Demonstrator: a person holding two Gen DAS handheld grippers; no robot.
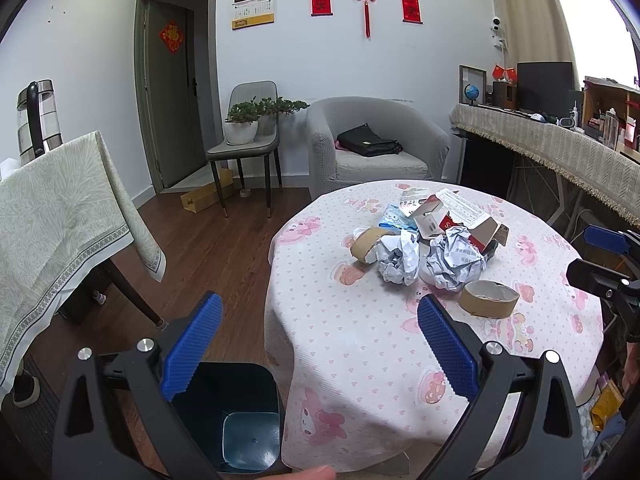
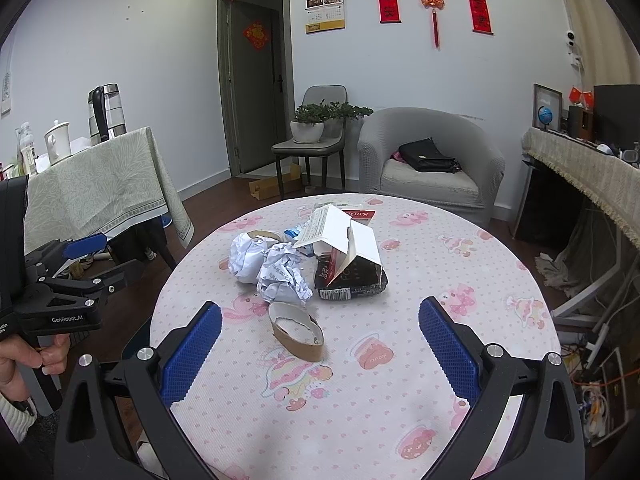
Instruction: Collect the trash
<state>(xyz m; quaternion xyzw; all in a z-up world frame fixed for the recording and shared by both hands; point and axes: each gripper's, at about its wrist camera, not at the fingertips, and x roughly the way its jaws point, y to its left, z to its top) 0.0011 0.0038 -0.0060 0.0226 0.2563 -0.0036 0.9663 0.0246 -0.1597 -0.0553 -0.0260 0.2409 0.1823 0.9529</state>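
A heap of trash lies on the round table with the pink cartoon cloth (image 1: 360, 344): two crumpled paper balls (image 1: 398, 258) (image 1: 454, 260), a torn red-and-white carton (image 1: 460, 216), a blue wrapper (image 1: 394, 216) and two cardboard tape rings (image 1: 488, 298) (image 1: 370, 244). My left gripper (image 1: 320, 312) is open and holds nothing, hanging over the table's left edge above a dark blue bin (image 1: 236, 416) on the floor. My right gripper (image 2: 320, 316) is open and holds nothing just short of a cardboard ring (image 2: 296, 332), with paper balls (image 2: 280, 276), a black packet (image 2: 352, 278) and the carton (image 2: 340, 232) beyond it.
A second table with a green-patterned cloth (image 1: 60, 216) and a kettle (image 1: 38, 120) stands at the left. A grey armchair (image 1: 376, 148), a chair with a potted plant (image 1: 244, 136) and a long cluttered sideboard (image 1: 560, 144) lie behind. A hand (image 2: 36, 356) holds the left gripper (image 2: 124, 252).
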